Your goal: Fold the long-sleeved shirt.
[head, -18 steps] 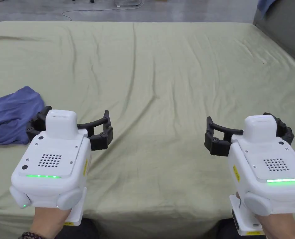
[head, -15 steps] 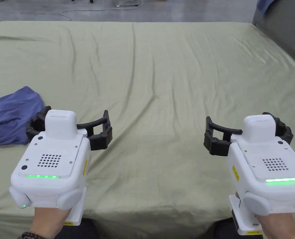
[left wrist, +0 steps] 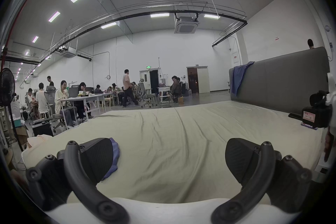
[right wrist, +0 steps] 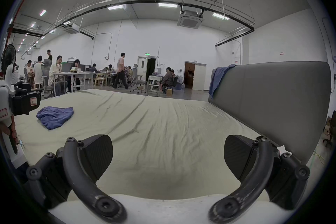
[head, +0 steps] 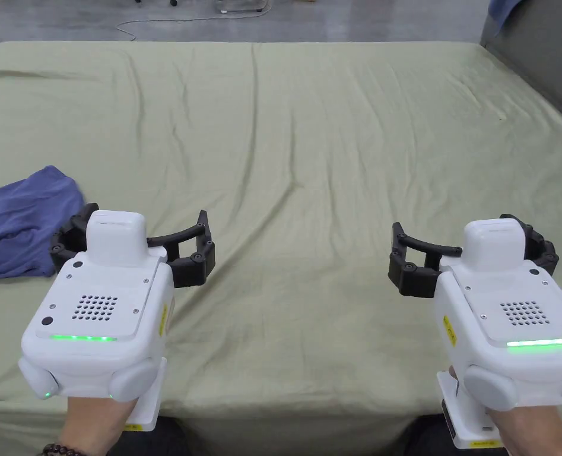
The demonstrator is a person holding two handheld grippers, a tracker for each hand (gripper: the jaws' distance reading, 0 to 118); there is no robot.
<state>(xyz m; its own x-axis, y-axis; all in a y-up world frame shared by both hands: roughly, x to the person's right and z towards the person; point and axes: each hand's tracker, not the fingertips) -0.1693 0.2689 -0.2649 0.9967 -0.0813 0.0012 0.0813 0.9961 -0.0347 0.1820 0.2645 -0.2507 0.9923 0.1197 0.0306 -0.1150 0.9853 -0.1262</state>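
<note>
The white hand-held left gripper with black curved jaws (head: pixel 132 248) and the matching right gripper (head: pixel 474 256) are held level above the near edge of the wide bed covered in a wrinkled olive-green sheet (head: pixel 309 154). The jaws of both grippers stand spread wide, with nothing between them.

The long-sleeved shirt, a crumpled heap of blue-violet fabric (head: pixel 21 222), lies at the left side of the bed, just beside the left gripper's outer jaw; contact cannot be confirmed. In the right gripper view the shirt (right wrist: pixel 54 117) is seen well apart from that gripper.

No fold is begun; the step in hand is judged to be the approach for pick-up. The next move calls for the shirt to be gripped at an edge, carried to the middle of the sheet, and spread flat. A second blue cloth (right wrist: pixel 217 78) is draped over the grey padded headboard (right wrist: pixel 272 100).
</note>
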